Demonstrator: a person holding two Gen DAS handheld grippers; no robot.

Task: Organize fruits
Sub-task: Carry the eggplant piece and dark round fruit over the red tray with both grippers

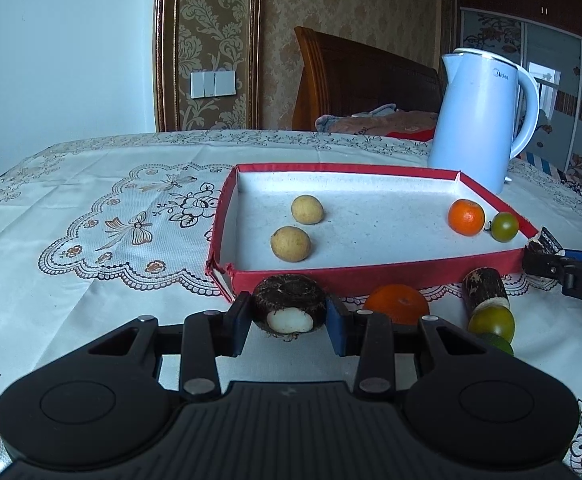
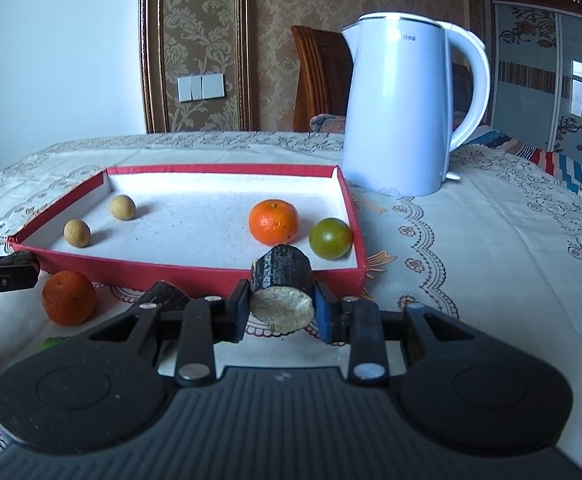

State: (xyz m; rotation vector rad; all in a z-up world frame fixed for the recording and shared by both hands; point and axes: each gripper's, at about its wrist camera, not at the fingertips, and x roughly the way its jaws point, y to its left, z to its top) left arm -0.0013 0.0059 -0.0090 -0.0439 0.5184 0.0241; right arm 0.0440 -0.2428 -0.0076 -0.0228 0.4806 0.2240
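Note:
A red-rimmed tray (image 1: 355,276) (image 2: 195,270) holds two tan longans (image 1: 291,243) (image 2: 77,233), a tangerine (image 1: 466,217) (image 2: 273,222) and a green tomato (image 1: 505,227) (image 2: 330,238). My left gripper (image 1: 289,322) is shut on a dark water chestnut (image 1: 289,306) just before the tray's near wall. My right gripper (image 2: 281,312) is shut on a dark sugarcane piece (image 2: 282,292) at the tray's near right corner. On the cloth lie a second tangerine (image 1: 397,304) (image 2: 69,298), another sugarcane piece (image 1: 485,286) and a green tomato (image 1: 491,323).
A white electric kettle (image 1: 479,120) (image 2: 403,108) stands behind the tray's right end. The table has a lace cloth (image 1: 91,220). A wooden chair (image 1: 331,76) and a bed lie beyond the far edge.

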